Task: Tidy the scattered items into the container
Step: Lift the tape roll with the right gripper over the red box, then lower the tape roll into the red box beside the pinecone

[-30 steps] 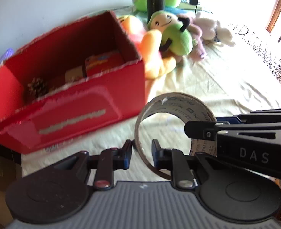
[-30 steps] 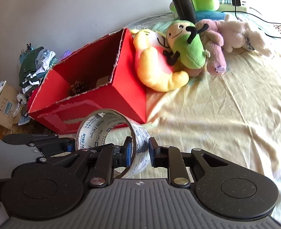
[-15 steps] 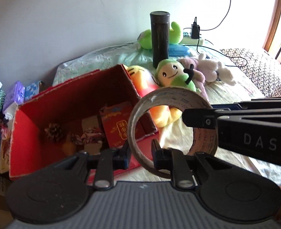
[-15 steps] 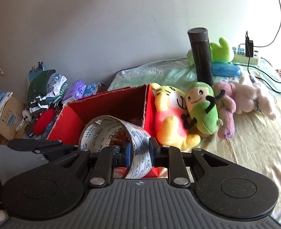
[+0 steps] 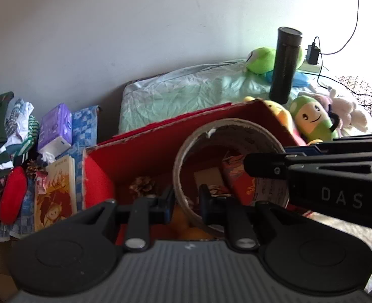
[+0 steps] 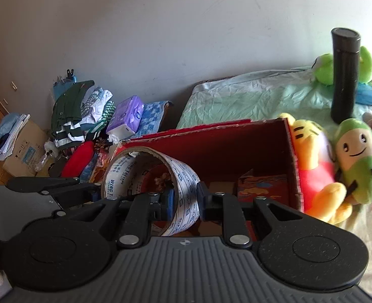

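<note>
Both grippers hold one roll of printed packing tape point(image 5: 232, 131) point(image 6: 186, 184) in the air over the open red cardboard box point(image 5: 155, 146) point(image 6: 226, 141). My left gripper point(image 5: 186, 203) is shut on the roll's near left wall. My right gripper point(image 6: 185, 197) is shut on its right wall and shows from the side in the left wrist view point(image 5: 312, 166). Inside the box lie a pine cone point(image 5: 143, 185), a red packet point(image 6: 261, 184) and a small card box point(image 5: 208, 176).
Plush toys lean on the box's right side: a yellow-orange one point(image 6: 312, 156) and a green one point(image 6: 357, 161). A tall black flask point(image 6: 343, 75) stands behind them. Clothes point(image 6: 79, 111), a tissue pack point(image 6: 125, 116) and a book point(image 5: 57, 192) are piled left of the box.
Both grippers rose with the tape roll and carried it forward, from in front of the box's red front wall to above its open top. The box interior now shows below.
</note>
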The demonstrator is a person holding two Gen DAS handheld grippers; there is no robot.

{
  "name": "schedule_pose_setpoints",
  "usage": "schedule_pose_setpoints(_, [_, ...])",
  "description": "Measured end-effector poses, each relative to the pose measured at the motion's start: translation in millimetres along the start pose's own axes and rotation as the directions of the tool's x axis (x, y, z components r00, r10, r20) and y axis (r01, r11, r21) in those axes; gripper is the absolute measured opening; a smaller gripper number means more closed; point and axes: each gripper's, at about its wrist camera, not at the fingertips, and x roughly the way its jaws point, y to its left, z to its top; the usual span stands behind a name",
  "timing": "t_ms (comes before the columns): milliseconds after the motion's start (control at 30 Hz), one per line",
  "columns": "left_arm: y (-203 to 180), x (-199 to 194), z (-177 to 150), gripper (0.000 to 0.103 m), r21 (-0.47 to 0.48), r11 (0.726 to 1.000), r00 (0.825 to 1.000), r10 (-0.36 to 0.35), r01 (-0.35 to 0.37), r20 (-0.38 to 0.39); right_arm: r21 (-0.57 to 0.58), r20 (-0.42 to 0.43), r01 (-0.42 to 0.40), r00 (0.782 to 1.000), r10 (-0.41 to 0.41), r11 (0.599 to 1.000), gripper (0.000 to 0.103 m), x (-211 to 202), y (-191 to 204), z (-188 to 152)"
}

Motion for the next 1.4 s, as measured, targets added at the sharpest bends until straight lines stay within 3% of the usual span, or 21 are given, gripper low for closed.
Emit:
schedule_pose_setpoints(267, [38, 49, -18, 0.016, 0.052, 0.997, 0.992, 0.066, -0.061, -0.103, 0.127, -0.151, -0.039, 0.987, 0.058, 0.991, 0.018, 67, 4, -9])
schedule_pose_setpoints(500, [47, 71, -28, 0.016, 0.120, 0.983, 0.977, 0.155, -0.138, -0.144, 0.194, -0.322, -0.085, 0.935, 0.145, 0.977, 0.016, 108, 0, -12])
schedule_pose_setpoints(700, [43, 84, -30, 0.017, 0.168, 0.975, 0.973, 0.170, -0.144, -0.154, 0.182, -0.408, -0.059, 0.904, 0.130, 0.982, 0.011, 124, -4, -12])
schedule_pose_setpoints(1033, [34, 103, -30, 0.017, 0.210, 0.971, 0.970, 0.155, -0.114, -0.187, 0.157, -0.418, -0.026, 0.904, 0.090, 0.987, 0.016, 124, -9, -12])
schedule_pose_setpoints(1133, [38, 104, -29, 0.018, 0.194, 0.976, 0.972, 0.139, -0.101, -0.190, 0.194, -0.417, -0.037, 0.902, 0.116, 0.980, 0.018, 130, -14, -14])
schedule_pose_setpoints(1400, [40, 107, -30, 0.021, 0.189, 0.978, 0.976, 0.126, -0.093, -0.175, 0.328, -0.397, -0.107, 0.886, 0.240, 0.939, 0.039, 135, -30, -17])
